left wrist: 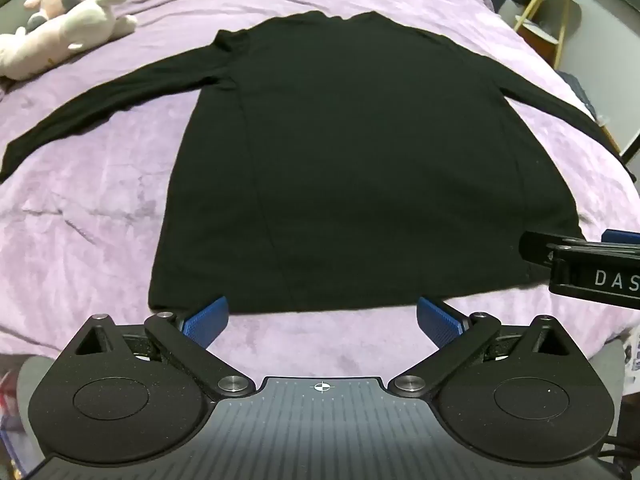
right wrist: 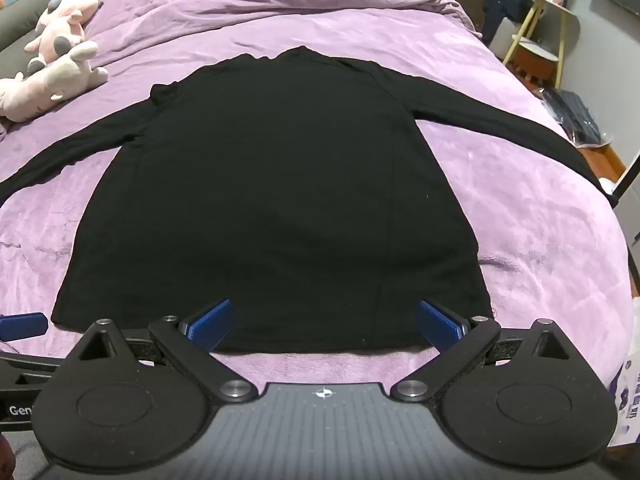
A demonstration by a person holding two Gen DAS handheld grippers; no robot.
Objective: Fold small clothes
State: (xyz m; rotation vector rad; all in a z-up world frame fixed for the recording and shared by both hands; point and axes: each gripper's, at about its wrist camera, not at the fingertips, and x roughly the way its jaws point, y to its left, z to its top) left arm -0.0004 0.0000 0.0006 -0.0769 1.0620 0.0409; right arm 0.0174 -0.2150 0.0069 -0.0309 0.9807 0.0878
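A black long-sleeved top (left wrist: pixel 360 160) lies flat on the purple bedcover (left wrist: pixel 80 240), hem toward me and both sleeves spread out to the sides. My left gripper (left wrist: pixel 322 316) hovers wide open just short of the hem, nothing between its blue pads. The right gripper (right wrist: pixel 324 320) stands open too, over the hem's right half of the same top (right wrist: pixel 272 200), with nothing held. The right gripper's body (left wrist: pixel 592 268) shows at the right edge of the left wrist view. A blue pad of the left gripper (right wrist: pixel 22 326) peeks in at the left edge of the right wrist view.
Plush toys (left wrist: pixel 68 20) lie at the bed's far left corner (right wrist: pixel 56 56). A small yellow-legged stand (right wrist: pixel 540 24) with dark clothing draped near it is beyond the bed's right side. A dark bag (right wrist: pixel 576 116) lies on the floor there.
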